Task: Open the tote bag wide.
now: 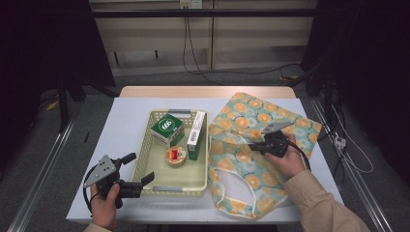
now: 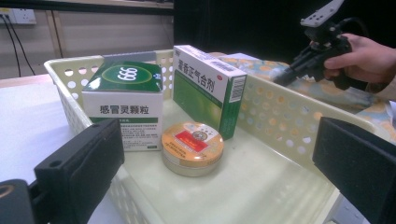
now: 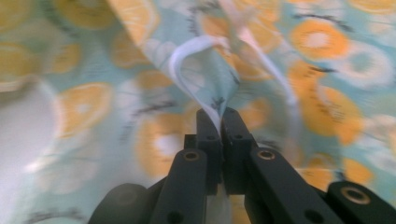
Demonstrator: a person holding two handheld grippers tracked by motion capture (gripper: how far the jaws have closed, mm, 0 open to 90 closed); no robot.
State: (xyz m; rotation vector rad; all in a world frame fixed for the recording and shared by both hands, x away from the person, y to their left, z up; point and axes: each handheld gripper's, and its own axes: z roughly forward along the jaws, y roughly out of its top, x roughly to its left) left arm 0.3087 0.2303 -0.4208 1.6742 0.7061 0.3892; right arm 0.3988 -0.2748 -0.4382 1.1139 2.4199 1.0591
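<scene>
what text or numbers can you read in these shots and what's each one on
"666" on the top of the green box
"感冒灵颗粒" on that box's white front
"藿香正气合剂" on the side of the tall box
Barcode on the tall box's end: digits too small to read
Red label on the round tin: too small to read
Flowered bag: no text

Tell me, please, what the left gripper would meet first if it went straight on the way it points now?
Probably the round orange tin in the cream basket; the left gripper has open jaws either side of the basket's near corner, so its rim might catch first. Depth is unclear.
</scene>
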